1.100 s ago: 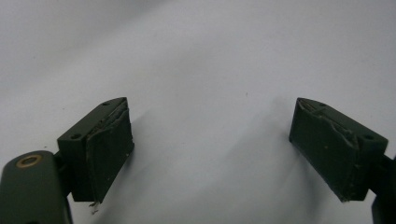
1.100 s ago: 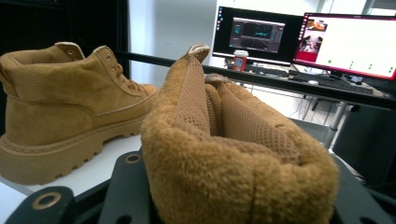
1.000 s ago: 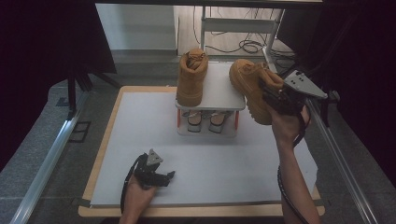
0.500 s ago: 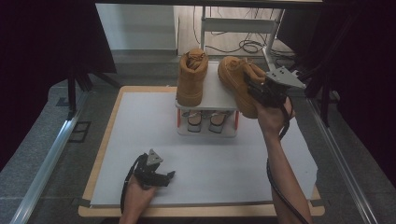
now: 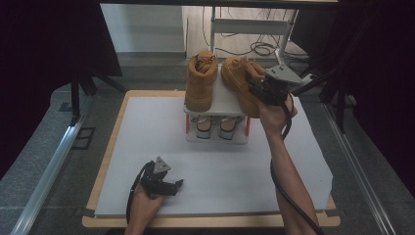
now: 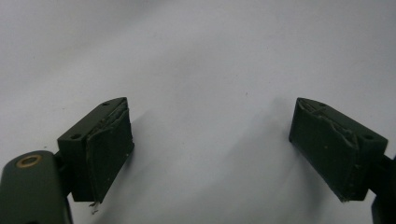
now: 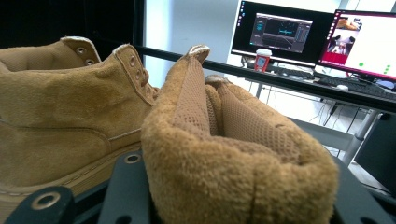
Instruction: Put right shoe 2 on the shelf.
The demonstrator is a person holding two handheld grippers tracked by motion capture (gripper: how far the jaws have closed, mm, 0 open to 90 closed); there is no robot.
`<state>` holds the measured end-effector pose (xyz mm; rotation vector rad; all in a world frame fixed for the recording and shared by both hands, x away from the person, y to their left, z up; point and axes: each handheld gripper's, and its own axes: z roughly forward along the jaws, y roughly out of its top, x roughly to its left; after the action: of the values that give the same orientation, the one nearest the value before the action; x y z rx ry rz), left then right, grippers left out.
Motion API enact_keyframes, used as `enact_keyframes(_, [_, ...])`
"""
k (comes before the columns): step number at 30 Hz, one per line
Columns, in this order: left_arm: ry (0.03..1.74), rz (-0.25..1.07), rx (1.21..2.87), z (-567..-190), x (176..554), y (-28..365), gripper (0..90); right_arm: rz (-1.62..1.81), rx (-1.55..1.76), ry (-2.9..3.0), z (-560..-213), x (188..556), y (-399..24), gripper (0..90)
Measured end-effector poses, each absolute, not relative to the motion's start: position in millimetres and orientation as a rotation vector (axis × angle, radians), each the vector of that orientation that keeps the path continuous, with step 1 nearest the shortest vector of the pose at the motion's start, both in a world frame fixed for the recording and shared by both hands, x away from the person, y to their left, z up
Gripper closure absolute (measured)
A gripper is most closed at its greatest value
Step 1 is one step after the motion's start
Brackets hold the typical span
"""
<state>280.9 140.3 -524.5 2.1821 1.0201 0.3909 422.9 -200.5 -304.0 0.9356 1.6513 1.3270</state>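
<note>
The right gripper (image 5: 262, 90), fingers largely hidden, is clamped on the right boot's (image 5: 240, 83) collar, carried leftward since earlier, beside the left boot (image 5: 200, 83) over the rack (image 5: 222, 103). The left gripper's (image 5: 169, 186) fingers are held apart on the table (image 5: 147, 127).

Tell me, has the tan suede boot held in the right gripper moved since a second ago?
Yes. The tan suede boot in the right gripper has travelled leftward, from beyond the white shoe rack's right edge to over its top shelf.

A white rack (image 5: 215, 138) stands at the mat's (image 5: 147, 127) far edge, 2 sandals (image 5: 215, 125) inside. 2 monitors (image 7: 317, 37) glow beyond.
</note>
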Motion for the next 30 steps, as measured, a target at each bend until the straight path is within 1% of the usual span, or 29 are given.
enact_keyframes(15, [1.023, 0.389, 2.180, -525, 281, 140, 13.1, 1.313, 0.963, 1.641, -310, 439, -187, 53.8])
enact_keyframes(19, [1.023, 0.389, 2.180, -524, 281, 140, 13.2, 1.308, 0.964, 1.633, -311, 441, -182, 52.0])
enact_keyframes(22, [1.023, 0.390, 2.180, -524, 281, 140, 13.2, 1.293, 0.946, 1.632, -314, 441, -177, 47.0])
enact_keyframes(30, [1.018, 0.393, 2.179, -525, 281, 140, 13.2, 1.256, 0.950, 1.651, -316, 441, -178, 24.0])
